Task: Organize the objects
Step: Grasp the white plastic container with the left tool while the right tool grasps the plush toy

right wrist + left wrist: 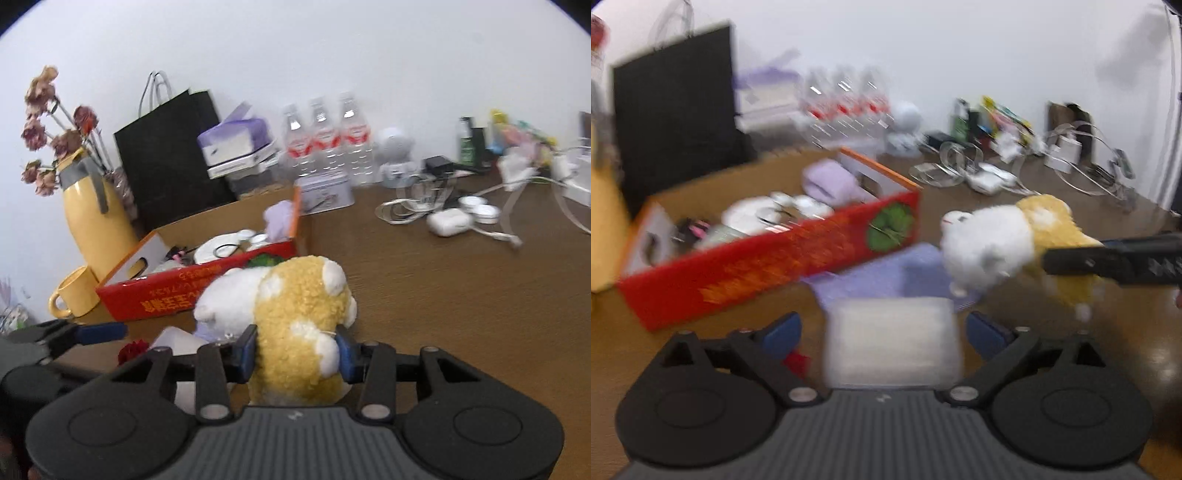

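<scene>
A plush toy (295, 325) lies on the desk (443, 295) just beside the red box (166, 299), pinched between the blue pads of the right hand-held gripper (295, 352). The left hand-held gripper (882, 332) stands wide open, a white block (892, 343) between its pads but apparently untouched. The box already holds dishes and a lilac cloth; cables and cases across the desk appear still unsorted. Only the right view shows the yellow flask (96, 221) and mug (74, 297).
</scene>
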`<state>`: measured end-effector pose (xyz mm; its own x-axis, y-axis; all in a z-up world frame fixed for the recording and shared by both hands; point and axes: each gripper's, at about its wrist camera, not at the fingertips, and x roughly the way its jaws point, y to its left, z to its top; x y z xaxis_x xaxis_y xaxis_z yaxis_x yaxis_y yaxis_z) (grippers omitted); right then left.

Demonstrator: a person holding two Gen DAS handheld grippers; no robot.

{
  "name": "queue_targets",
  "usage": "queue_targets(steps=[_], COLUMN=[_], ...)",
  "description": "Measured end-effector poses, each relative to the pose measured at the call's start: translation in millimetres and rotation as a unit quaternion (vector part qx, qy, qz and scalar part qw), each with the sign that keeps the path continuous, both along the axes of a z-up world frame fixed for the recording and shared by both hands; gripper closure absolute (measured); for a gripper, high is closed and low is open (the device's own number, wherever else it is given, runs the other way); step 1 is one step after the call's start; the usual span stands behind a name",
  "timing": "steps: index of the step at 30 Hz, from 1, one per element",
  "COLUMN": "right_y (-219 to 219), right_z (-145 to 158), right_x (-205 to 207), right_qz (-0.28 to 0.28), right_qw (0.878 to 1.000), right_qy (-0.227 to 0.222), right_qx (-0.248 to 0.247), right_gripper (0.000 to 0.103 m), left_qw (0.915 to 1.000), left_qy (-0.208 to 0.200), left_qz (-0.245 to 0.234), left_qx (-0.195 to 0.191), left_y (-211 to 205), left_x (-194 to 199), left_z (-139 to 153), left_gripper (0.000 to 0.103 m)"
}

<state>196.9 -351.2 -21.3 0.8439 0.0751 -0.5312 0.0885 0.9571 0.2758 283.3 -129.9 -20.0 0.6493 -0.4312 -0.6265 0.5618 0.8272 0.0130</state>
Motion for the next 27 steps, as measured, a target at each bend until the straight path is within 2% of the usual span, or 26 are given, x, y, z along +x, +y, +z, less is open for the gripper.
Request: queue_targets(steps=[2,3,5,7,10,13,15,17,19,21,22,24,27], right_y=[-4,-5,-6,-2,3,6,9,16,24,38,44,50,61], right_z=[-2,-5,-14,-20,-23,-23,-23,-24,-27,-31,-34,-34,-24], right_x=[-14,-20,-28,-35,-49,-59,-64,-69,-74,-77,-75,-73,-83], right_qz=[-0.001,0.0,0.0,0.005,0.01,0.002,-0.001,0.01,0.015,0.001,-0.007,-0.011,0.007], right_qw=[1.0,1.0,0.999,0.998,0.998,0.998,0.998,0.998,0.997,0.992,0.989,0.987,0.99], right_qy=[0.015,0.026,0.049,0.065,0.067,0.058,0.054,0.053,0.045,0.034,0.041,0.04,0.02], right_qx=[-0.002,-0.001,0.0,-0.002,-0.006,-0.023,-0.03,-0.035,-0.056,-0.119,-0.144,-0.152,-0.138], right_gripper=[0.061,0.06,0.06,0.059,0.056,0.054,0.051,0.041,0.037,0.039,0.053,0.055,0.056], left_qw=[0.9993,0.9981,0.9966,0.9973,0.9984,0.9996,0.9993,0.9978,0.9951,0.9931,0.992,0.9905,0.99], left_qy=[0.02,0.029,0.05,0.053,0.013,-0.01,-0.006,0.006,0.019,0.031,0.029,0.014,0.003], left_qz=[-0.003,0.006,0.014,0.021,0.03,0.022,0.037,0.066,0.097,0.112,0.118,0.123,0.122], left_qx=[0.031,0.053,0.065,0.045,0.046,0.014,0.001,0.002,0.009,0.02,0.033,0.06,0.07], left_y=[-14,-20,-24,-20,-15,-1,13,27,44,54,55,54,56], left_x=[6,9,12,6,-26,-72,-97,-112,-125,-136,-141,-152,-166], left_z=[-9,-15,-24,-27,-14,9,15,13,6,0,-3,-5,-6], left_gripper=[0.003,0.009,0.019,0.02,0.02,0.02,0.019,0.019,0.019,0.019,0.019,0.02,0.02])
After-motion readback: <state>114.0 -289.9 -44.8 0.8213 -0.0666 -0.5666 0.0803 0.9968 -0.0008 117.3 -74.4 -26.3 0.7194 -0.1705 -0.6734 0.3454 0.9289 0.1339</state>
